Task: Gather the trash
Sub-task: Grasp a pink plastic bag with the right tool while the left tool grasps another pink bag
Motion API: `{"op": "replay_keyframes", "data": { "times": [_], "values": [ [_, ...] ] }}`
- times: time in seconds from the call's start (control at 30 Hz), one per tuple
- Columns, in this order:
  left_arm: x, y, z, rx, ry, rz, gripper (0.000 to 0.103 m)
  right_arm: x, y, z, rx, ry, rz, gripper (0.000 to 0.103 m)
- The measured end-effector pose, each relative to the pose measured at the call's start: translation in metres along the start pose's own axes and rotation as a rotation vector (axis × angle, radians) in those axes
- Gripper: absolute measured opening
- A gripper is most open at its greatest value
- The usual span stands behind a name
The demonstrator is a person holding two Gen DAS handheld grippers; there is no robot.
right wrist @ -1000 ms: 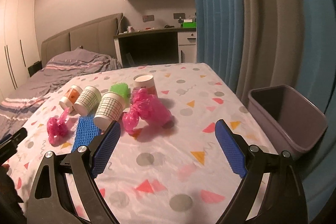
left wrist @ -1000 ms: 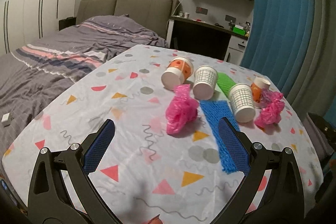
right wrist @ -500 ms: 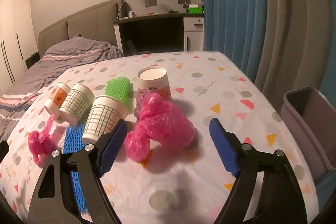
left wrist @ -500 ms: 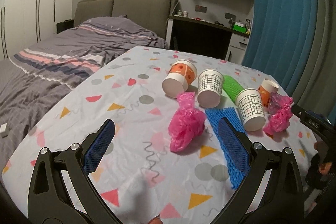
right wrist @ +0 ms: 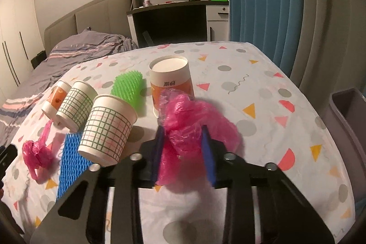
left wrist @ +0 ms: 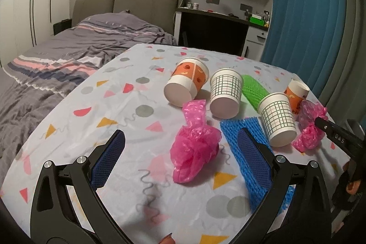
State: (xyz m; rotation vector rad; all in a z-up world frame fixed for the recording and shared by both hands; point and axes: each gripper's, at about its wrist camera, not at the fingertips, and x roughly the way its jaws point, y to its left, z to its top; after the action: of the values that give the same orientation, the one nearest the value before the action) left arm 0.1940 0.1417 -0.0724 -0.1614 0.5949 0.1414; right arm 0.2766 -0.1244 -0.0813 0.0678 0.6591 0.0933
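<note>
1. Pink crumpled plastic bag (right wrist: 194,127) sat on the patterned tablecloth (right wrist: 263,88), its near end between the blue pads of the right gripper (right wrist: 183,148); jaws were closing on it, pads seemingly pressing thin film already.
2. Risk: only a loose fold got pinched, so the bag could slip or trail out on lifting.
3. Upright orange-and-white paper cup (right wrist: 170,81) touched the bag's far side; dragging the bag could tip it.
4. Green-checked white paper cup (right wrist: 107,127) lay on its side just left of the jaws; a sideways swing could roll it off.
5. Grey plastic bin (right wrist: 350,111) stood past the table's right edge; a weak grip might drop the bag short of it.
6. Left gripper (left wrist: 180,152) hovered with jaws wide apart, nothing held, a second pink plastic bag (left wrist: 194,152) lying between the fingers' line; blue foam net sleeve (left wrist: 242,129) beside it could snag in a sloppy close.
</note>
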Motion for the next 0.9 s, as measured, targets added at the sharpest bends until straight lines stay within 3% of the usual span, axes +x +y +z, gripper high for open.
{"op": "replay_keyframes", "data": {
  "times": [0.4,0.53,0.7,0.77,0.9],
  "values": [
    [0.034,-0.004,0.000,-0.002,0.114,-0.037,0.096,-0.045,-0.011,-0.002,0.023,-0.077,0.033,0.026],
    [0.045,-0.005,-0.001,0.000,0.166,-0.053,0.078,-0.062,-0.014,-0.008,0.032,-0.089,0.052,0.026],
    [0.052,-0.005,-0.002,-0.005,0.198,-0.060,0.066,-0.072,-0.018,-0.016,0.043,-0.085,0.066,0.026],
    [0.054,-0.005,-0.002,-0.006,0.207,-0.069,0.054,-0.076,-0.020,-0.020,0.053,-0.080,0.073,0.026],
    [0.054,-0.004,-0.005,-0.015,0.221,-0.098,0.046,-0.083,-0.023,-0.027,0.065,-0.076,0.079,0.026]
  ]
}}
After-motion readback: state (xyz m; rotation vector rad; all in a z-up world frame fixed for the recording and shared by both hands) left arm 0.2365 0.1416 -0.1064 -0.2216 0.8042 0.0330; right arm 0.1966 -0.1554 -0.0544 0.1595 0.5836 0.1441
